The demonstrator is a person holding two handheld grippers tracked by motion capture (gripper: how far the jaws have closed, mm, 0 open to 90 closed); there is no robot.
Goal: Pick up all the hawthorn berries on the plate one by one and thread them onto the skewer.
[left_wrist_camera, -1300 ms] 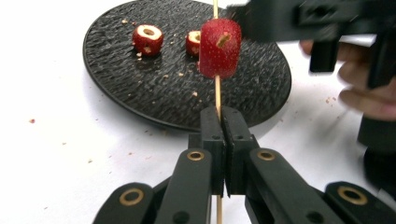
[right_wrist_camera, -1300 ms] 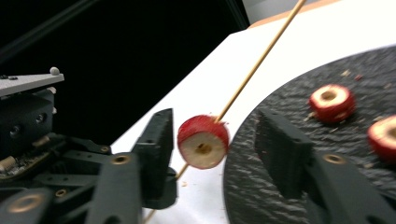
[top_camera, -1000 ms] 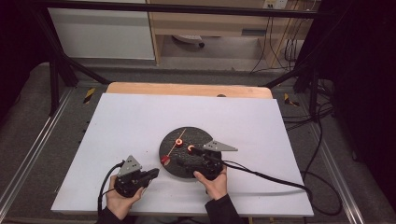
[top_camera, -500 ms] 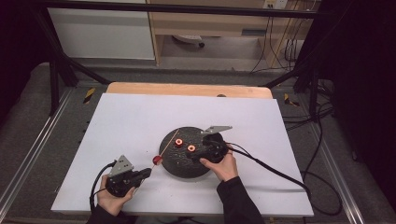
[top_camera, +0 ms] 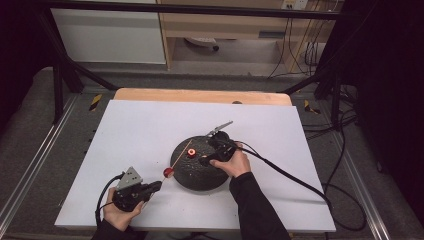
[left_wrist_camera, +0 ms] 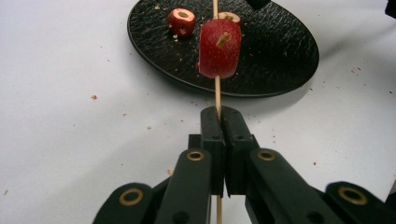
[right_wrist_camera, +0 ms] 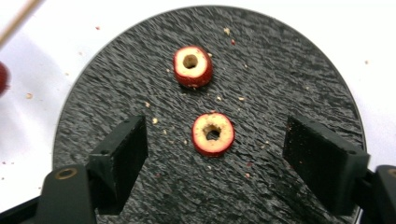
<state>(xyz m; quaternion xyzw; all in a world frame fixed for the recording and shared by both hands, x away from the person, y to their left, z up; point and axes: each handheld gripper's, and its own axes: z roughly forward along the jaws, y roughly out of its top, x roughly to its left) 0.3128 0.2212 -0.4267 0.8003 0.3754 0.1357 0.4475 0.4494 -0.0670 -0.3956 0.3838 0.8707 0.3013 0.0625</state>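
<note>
My left gripper [left_wrist_camera: 219, 114] is shut on a thin wooden skewer [left_wrist_camera: 217, 91] that carries one red cored fruit piece [left_wrist_camera: 219, 49]. It sits at the table's near left [top_camera: 155, 186], and the skewer [top_camera: 181, 156] slants up over the black plate [top_camera: 192, 175]. Two more cored fruit pieces [right_wrist_camera: 192, 66] [right_wrist_camera: 213, 134] lie on the plate [right_wrist_camera: 280, 84]. My right gripper [right_wrist_camera: 219, 140] hovers open over the nearer one. Its jaws have just been closing and stand well apart on either side of that piece without touching it.
The plate lies near the middle of a white tabletop [top_camera: 150, 125] with a wooden strip [top_camera: 200, 96] along its far edge. Crumbs dot the plate and the table. The right gripper's cable [top_camera: 300, 185] trails off to the right. Metal frame rails flank the table.
My right gripper has moved from the plate's near edge away from me, over the plate. The left gripper with the skewer has shifted slightly left.
</note>
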